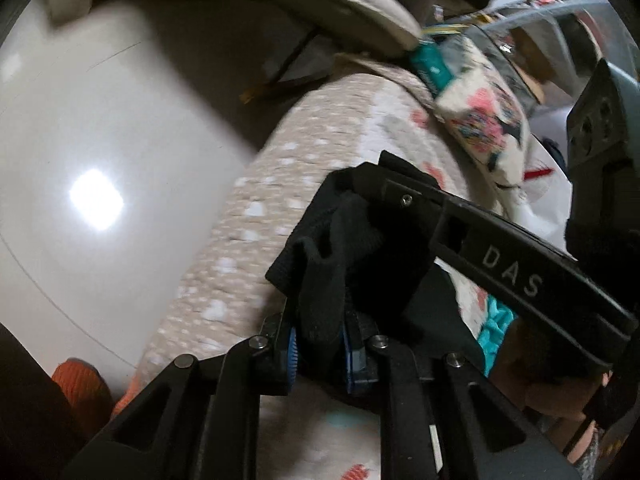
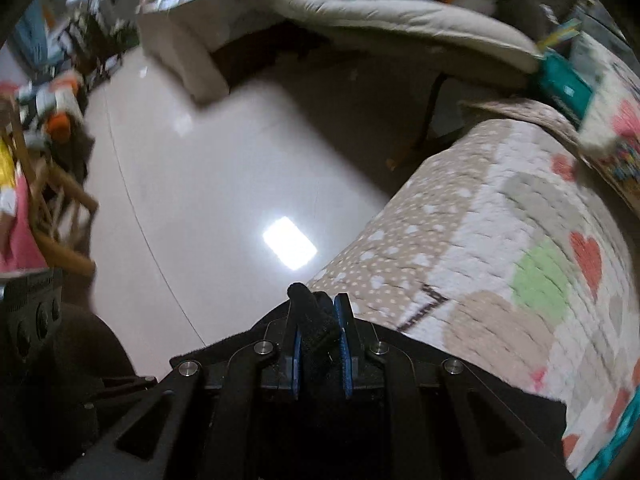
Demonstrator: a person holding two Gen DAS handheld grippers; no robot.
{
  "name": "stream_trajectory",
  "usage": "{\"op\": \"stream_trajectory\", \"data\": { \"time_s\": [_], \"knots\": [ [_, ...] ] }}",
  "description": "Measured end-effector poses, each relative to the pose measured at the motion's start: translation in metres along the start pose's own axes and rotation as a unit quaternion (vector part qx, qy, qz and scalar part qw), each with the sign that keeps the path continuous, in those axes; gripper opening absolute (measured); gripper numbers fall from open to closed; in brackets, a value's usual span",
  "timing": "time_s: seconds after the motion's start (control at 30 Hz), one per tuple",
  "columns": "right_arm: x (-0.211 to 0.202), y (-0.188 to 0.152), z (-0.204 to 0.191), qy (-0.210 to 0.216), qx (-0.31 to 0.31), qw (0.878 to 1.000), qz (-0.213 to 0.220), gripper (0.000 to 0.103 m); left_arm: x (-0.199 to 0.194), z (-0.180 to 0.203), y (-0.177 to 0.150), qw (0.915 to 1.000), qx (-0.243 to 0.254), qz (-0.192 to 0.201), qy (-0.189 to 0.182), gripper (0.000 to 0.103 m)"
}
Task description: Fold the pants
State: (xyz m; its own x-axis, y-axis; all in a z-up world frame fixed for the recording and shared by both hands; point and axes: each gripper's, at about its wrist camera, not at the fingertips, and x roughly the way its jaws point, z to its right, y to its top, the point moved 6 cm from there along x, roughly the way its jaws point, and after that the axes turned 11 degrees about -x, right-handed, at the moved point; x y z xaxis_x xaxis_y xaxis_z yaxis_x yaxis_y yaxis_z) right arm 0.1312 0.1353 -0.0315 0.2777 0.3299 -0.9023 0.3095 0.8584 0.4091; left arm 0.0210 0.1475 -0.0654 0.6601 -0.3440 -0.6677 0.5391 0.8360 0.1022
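The pants (image 1: 344, 256), black knit fabric, are bunched up over the edge of the bed, pinched at two spots. In the left wrist view a thick wad of the cloth sits between the blue pads (image 1: 291, 350) of the left gripper (image 1: 318, 354), jaws closed tight on it w/ folds spilling up and out above the tips. The right gripper (image 2: 319, 346) shows in its own view w/ a narrow ridge of the same black fabric (image 2: 314, 332) standing up between its blue pads (image 2: 343, 344), jaws nearly together, clamped on it; more dark cloth hangs below the fingers. In the left view the right gripper's black body, lettered DAS, crosses just above & to the right of the fabric wad, so the two tools are close together.

Under both is a quilted bedspread (image 2: 500, 248), beige w/ white dots along the side, white top w/ red hearts & a green patch. A patterned pillow (image 1: 484, 120) lies further up the bed, by a teal item (image 1: 430, 62). Beyond the bed edge is glossy pale floor (image 2: 224, 184) w/ a bright light reflection (image 2: 290, 242). A grey cushion (image 2: 404, 20) sits at the top of the right view, wooden chair legs (image 2: 60, 184) at far left. Both views are motion-blurred
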Motion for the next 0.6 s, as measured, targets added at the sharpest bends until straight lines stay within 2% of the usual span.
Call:
{"op": "stream_trajectory", "data": {
  "time_s": [0.2, 0.27, 0.4, 0.5, 0.6],
  "knots": [
    [-0.051, -0.042, 0.043, -0.01, 0.072, 0.996, 0.044, 0.016, 0.02, 0.048, -0.033, 0.9979, 0.058, -0.03, -0.001, 0.016],
    [-0.062, -0.066, 0.063, -0.019, 0.102, 0.993, 0.048, 0.016, 0.035, 0.066, -0.05, 0.9949, 0.093, -0.039, 0.006, 0.016],
    [-0.073, -0.126, 0.097, -0.032, 0.166, 0.985, 0.044, 0.016, 0.056, 0.084, -0.085, 0.9892, 0.129, -0.067, 0.017, 0.016],
    [-0.076, -0.157, 0.115, -0.023, 0.209, 0.976, 0.052, 0.016, 0.061, 0.089, -0.097, 0.9872, 0.14, -0.074, 0.022, 0.016],
    [-0.078, -0.155, 0.113, -0.011, 0.212, 0.975, 0.064, 0.016, 0.055, 0.081, -0.089, 0.9904, 0.118, -0.068, 0.023, 0.016]
  ]
}}
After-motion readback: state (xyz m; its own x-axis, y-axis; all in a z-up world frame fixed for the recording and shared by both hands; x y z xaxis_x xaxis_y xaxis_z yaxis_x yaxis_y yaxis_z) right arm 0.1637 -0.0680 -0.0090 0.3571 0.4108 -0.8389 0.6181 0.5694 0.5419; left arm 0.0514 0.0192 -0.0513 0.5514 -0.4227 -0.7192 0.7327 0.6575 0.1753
